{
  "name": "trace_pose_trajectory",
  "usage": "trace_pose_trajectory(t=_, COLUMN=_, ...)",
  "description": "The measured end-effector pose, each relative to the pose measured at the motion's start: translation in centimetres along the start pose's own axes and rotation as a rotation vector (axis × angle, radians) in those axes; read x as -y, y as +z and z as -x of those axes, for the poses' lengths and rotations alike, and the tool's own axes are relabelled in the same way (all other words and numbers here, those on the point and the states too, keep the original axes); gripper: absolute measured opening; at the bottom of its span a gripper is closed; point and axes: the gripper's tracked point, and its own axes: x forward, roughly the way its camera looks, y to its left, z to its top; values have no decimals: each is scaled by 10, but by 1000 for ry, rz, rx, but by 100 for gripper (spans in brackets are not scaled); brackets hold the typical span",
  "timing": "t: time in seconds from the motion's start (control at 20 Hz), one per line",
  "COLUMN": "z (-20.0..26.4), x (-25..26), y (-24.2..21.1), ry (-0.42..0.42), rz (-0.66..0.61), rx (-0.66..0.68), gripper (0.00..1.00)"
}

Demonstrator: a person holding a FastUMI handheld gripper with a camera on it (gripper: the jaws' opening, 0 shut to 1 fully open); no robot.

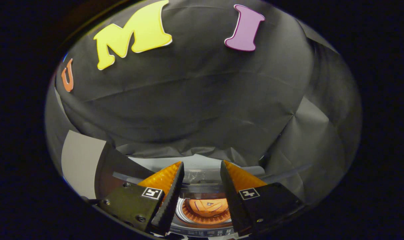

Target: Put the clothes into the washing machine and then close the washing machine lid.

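Observation:
My gripper is open, its two fingers spread apart with nothing between them. Below and between the fingers I look down on the washing machine. Its round drum opening glows orange, and an orange cloth lies inside it. Just beyond the opening stands the raised lid, a clear panel seen edge-on, tilted back. A strip of controls runs along the machine's near edge. The gripper hangs above the machine and touches nothing.
The booth's black cloth wall rises close behind the machine. A dark panel and a pale board stand left of the left finger. A pale surface shows beyond the lid.

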Motion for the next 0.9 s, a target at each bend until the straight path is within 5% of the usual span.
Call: trace_pose_trajectory(t=0.9, z=58, x=2, y=-99, ry=-57, rz=-44, rx=25, gripper=70)
